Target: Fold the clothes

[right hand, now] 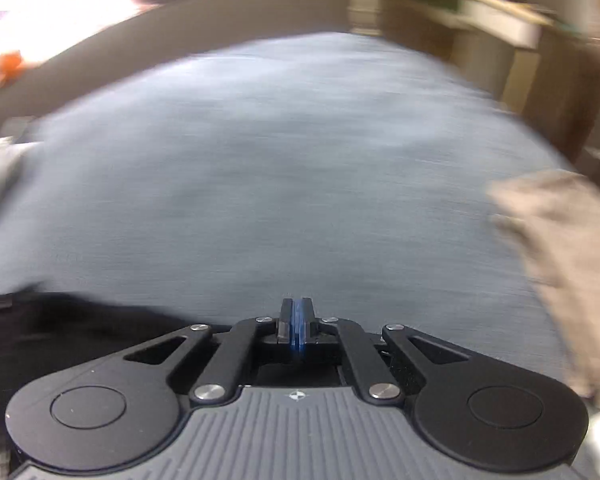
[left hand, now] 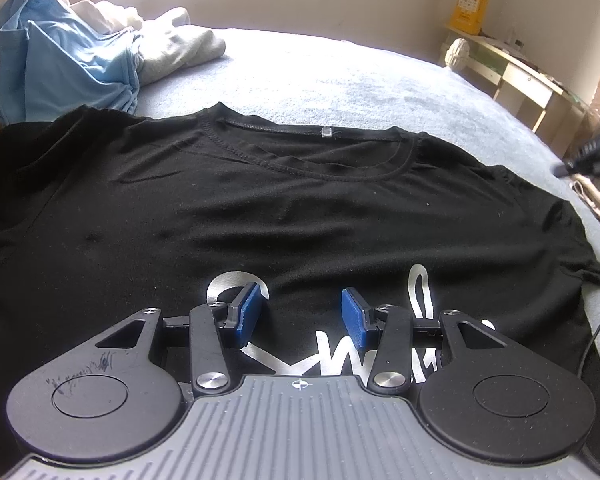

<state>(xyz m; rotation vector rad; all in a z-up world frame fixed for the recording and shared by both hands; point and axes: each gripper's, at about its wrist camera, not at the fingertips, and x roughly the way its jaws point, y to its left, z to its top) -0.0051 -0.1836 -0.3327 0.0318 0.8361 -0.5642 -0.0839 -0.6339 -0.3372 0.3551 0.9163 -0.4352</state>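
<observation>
Black tee [left hand: 284,208] lies spread flat on the bed [left hand: 340,76], collar away, left tool [left hand: 300,316] hovering wide open and empty above its print, probably lining up a grab. Right view's blurry: right tool [right hand: 296,328] pinched shut on nothing, shirt edge at lower left.

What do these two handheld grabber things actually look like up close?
Both look alike: the left gripper and right gripper have a ribbed grey body with a small crosshair mark, two round black discs at the sides, black linkage arms with silver screws, and blue pads on the fingers. The left disc shows scratches.
</observation>
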